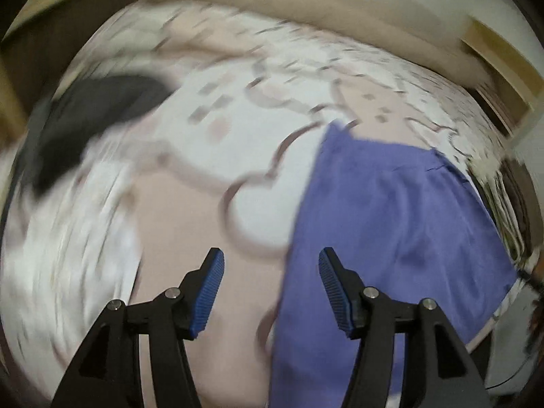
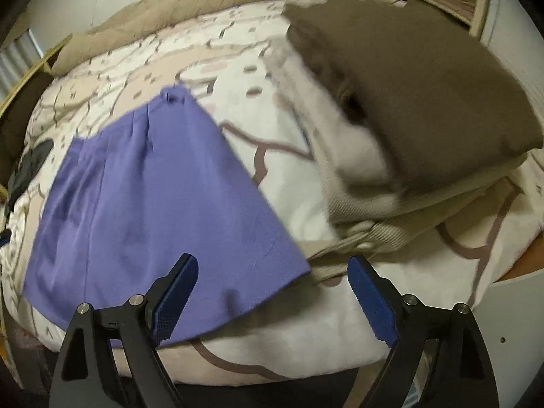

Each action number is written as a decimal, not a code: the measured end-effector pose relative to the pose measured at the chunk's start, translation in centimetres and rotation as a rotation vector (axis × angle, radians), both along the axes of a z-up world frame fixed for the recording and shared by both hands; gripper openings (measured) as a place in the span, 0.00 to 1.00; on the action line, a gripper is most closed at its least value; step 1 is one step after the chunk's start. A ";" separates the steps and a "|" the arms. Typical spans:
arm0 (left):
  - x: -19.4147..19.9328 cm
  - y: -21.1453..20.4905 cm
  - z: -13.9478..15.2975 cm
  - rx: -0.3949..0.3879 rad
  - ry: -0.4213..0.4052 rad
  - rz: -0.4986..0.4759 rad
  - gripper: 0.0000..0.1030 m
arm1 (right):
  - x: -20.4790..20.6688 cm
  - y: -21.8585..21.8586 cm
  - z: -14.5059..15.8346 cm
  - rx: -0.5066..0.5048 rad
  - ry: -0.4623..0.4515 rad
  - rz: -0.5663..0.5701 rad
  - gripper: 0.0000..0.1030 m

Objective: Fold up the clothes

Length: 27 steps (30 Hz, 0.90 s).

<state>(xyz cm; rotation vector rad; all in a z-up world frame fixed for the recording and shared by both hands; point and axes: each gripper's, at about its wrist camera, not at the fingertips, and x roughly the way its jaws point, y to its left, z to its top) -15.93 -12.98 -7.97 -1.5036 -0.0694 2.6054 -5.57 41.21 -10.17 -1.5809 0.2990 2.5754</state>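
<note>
A purple garment (image 1: 391, 224) (image 2: 146, 204) lies spread flat on a patterned white and beige bedspread (image 1: 238, 108) (image 2: 238, 142). My left gripper (image 1: 271, 289) hovers open over the garment's left edge, nothing between its blue pads. My right gripper (image 2: 273, 297) is open above the garment's near right corner, close to the bed's front edge. A stack of folded clothes (image 2: 401, 129), brown on top of cream and white pieces, sits to the right of the purple garment.
A dark garment (image 1: 98, 125) (image 2: 30, 166) lies at the far left of the bed. A tan quilt (image 1: 306, 0) (image 2: 204, 3) runs along the back. Wooden frame pieces (image 1: 499, 51) stand at the edges. The left wrist view is motion-blurred.
</note>
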 end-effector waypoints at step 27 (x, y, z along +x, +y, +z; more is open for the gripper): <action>-16.0 9.3 -9.1 0.045 -0.077 -0.213 0.14 | -27.3 -10.3 -5.1 -0.024 -0.049 0.329 0.59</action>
